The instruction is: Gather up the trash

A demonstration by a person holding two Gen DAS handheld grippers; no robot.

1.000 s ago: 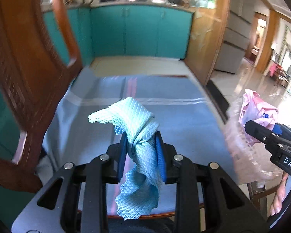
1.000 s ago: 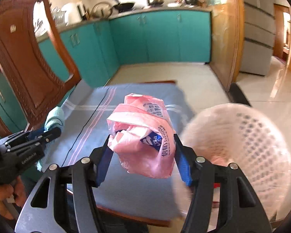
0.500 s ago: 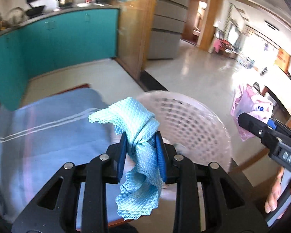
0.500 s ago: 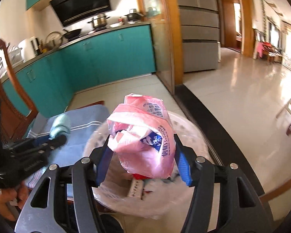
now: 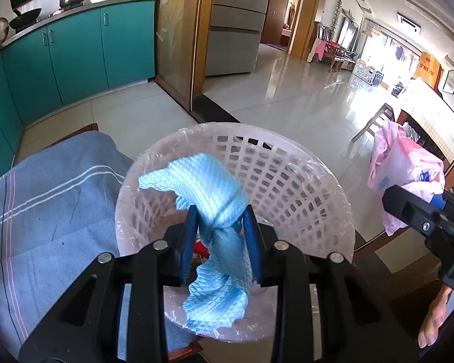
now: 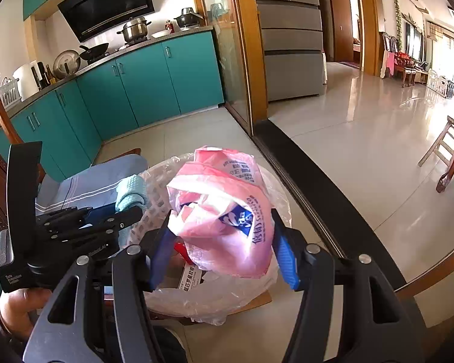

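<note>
The blue cloth (image 5: 210,199) sits twisted between the pads of your left gripper (image 5: 220,242), pinched at its waist, with one end flopping forward over the mouth of the basket (image 5: 302,181) and the tail drooping below the jaws. It looks soft, light and limp, so it should simply fall when you let go; its waffle weave may cling to the pads, so open wide. Your right gripper (image 6: 224,242) is clamped around the pink plastic bag (image 6: 227,208), a crumpled, puffy bundle with printed lettering. That one is thin and slippery, likely near weightless, and springs back when squeezed, so a hold across the bulk, as you have it, seems the safest place.

Both pieces hang above the white lattice basket, which is lined with a clear plastic bag (image 6: 215,299) and already holds a red scrap (image 6: 180,248) and a printed carton (image 6: 190,278). The basket rests beside a blue striped towel (image 5: 54,205). Judging by position, release is the next step for both.
</note>
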